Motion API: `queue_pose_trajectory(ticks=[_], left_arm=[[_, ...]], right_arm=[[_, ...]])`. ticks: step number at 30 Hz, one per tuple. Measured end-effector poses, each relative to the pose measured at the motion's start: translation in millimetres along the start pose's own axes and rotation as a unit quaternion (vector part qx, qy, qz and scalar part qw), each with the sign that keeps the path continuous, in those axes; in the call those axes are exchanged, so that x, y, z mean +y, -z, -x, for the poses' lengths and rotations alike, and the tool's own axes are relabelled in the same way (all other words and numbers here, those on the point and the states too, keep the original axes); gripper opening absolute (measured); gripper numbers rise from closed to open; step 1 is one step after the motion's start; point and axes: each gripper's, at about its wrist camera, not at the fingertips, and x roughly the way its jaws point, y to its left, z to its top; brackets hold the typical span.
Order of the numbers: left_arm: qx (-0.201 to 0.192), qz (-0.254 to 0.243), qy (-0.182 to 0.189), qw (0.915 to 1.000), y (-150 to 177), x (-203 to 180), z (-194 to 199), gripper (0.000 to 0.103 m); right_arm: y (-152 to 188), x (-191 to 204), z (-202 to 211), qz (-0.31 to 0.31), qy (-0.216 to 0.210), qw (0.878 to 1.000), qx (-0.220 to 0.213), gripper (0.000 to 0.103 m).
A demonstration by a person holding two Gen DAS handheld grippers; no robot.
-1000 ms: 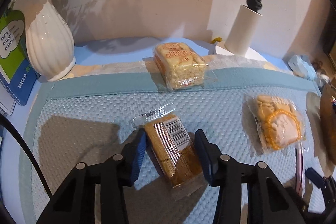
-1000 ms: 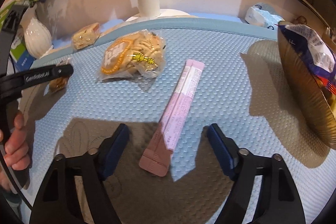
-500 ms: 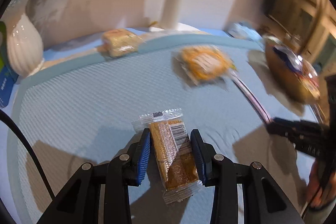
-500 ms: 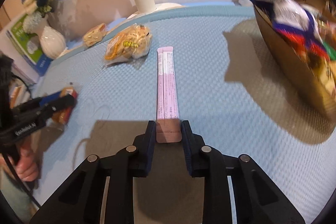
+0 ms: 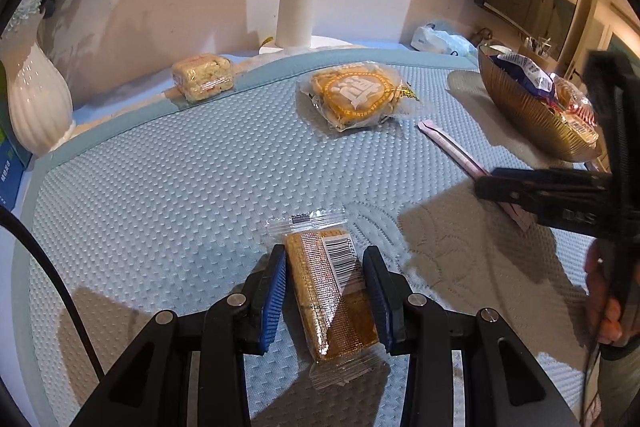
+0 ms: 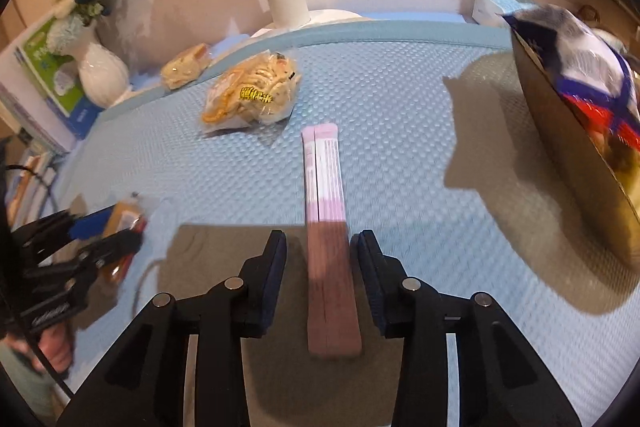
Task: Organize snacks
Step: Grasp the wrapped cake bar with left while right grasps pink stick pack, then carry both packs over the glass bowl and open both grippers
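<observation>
Where the left wrist view looks down its fingers, the left gripper (image 5: 325, 293) is clenched on a brown bar (image 5: 330, 297) in clear wrap, low in the frame's centre; the blue pads (image 5: 275, 301) press its long sides, and a barcode label faces up. Beneath it lies a blue mat (image 5: 180, 195) with a dimpled weave.

Up the frame, a round cracker pack (image 5: 356, 97) lies on the mat at upper centre, and a square cake (image 5: 203, 77) sits on the mat's far edge at upper left. A gold bowl (image 5: 524, 119) with wrapped snacks in it stands at upper right. Further back: a white vase (image 5: 36, 103) at the left edge and a white lamp post (image 5: 297, 9) at top centre.

In the right wrist view, the right gripper (image 6: 318, 279) straddles a pink stick pack (image 6: 326, 203) running from lower centre toward mid-frame. Its jaws have just been opening — a narrow gap shows on each side of the pack, so the grip is released, with the pack between the fingers. The cracker pack (image 6: 252, 93) lies to the upper left of the stick, well apart from it, and the bowl (image 6: 576, 151) fills the right edge, blurred. At lower left a hand (image 6: 52, 349) holds the left gripper (image 6: 108, 233) — blurred — with the bar (image 6: 122, 221) in it.
</observation>
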Motion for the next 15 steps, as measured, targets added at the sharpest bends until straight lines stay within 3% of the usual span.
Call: queue_pose_trajectory(ticks=[4,8,15], left_arm=[[-0.003,-0.012,-0.009,0.9999,1,-5,0,0.037],[-0.005,-0.026,-0.007,0.9996,2,-10,1,0.037],[-0.010,-0.037,-0.015,0.9991,2,-15,2,0.037]], right_arm=[[-1,6,-4,0.013,0.025,1.000,-0.011,0.034],[2,6,-2,0.021,0.026,0.999,-0.016,0.020],[20,3,11,0.030,0.008,0.999,-0.014,0.020]])
